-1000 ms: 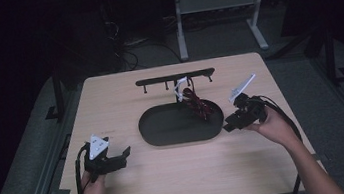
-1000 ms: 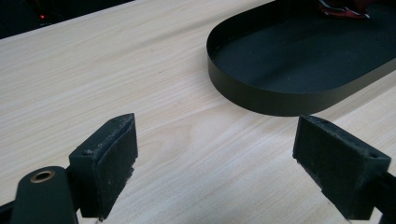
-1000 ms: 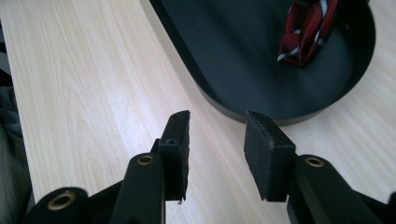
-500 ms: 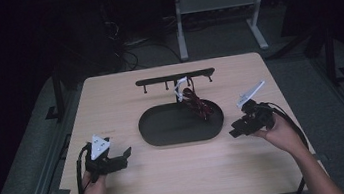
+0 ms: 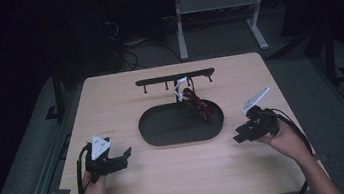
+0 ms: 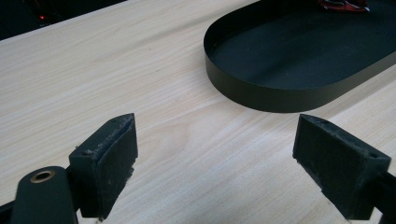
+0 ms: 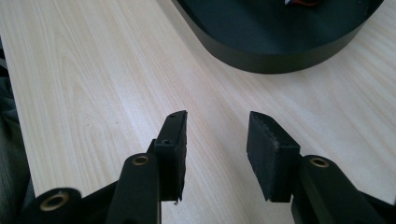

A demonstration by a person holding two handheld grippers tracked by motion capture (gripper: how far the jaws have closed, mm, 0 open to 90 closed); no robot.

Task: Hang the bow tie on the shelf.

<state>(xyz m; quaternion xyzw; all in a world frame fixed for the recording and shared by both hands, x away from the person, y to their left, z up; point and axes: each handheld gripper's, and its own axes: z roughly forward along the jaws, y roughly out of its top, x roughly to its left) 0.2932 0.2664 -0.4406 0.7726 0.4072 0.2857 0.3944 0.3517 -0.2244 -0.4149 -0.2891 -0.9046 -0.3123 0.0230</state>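
Left hand-held gripper (image 5: 126, 154) gaped wide, right hand-held gripper (image 5: 239, 134) narrower, both empty; the tray (image 5: 165, 137) between them might get nudged.

The table (image 6: 116, 70) is pale wood with fine straight grain and a smooth, faintly satin finish. The oval tray (image 6: 261, 95) looks like thin matt black metal, and each hand-held gripper (image 7: 217, 154) carries rough, dull black pads (image 6: 114, 158) with brass-coloured rivets
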